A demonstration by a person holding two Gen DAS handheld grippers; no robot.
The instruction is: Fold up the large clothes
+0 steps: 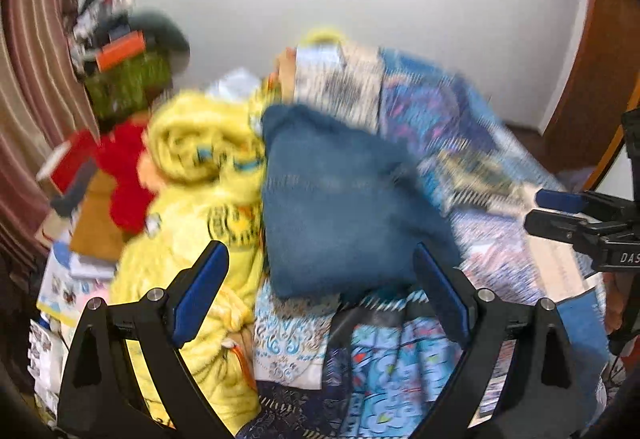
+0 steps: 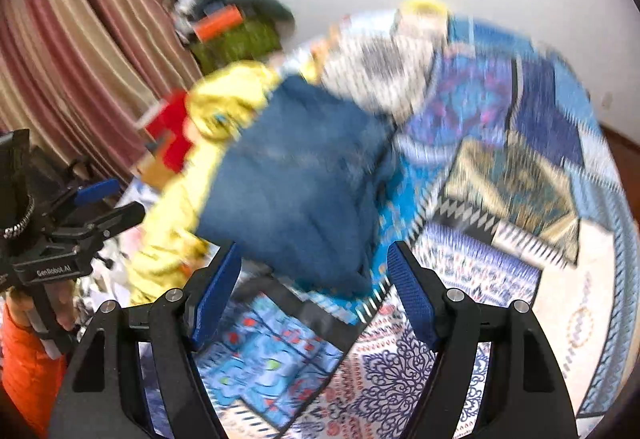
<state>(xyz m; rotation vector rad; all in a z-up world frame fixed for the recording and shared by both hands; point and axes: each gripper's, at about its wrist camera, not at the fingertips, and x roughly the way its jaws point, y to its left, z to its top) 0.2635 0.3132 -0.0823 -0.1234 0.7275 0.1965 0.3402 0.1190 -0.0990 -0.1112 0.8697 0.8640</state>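
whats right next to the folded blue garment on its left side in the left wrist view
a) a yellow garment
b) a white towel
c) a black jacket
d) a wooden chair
a: in the left wrist view a bunched-up yellow garment lies against the left edge of the folded blue garment on the patterned bedspread, and the right wrist view shows the same two side by side.

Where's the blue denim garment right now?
The blue denim garment lies folded on the patterned bedspread, centre of both wrist views just beyond the open jaws, with the yellow garment against its left edge.
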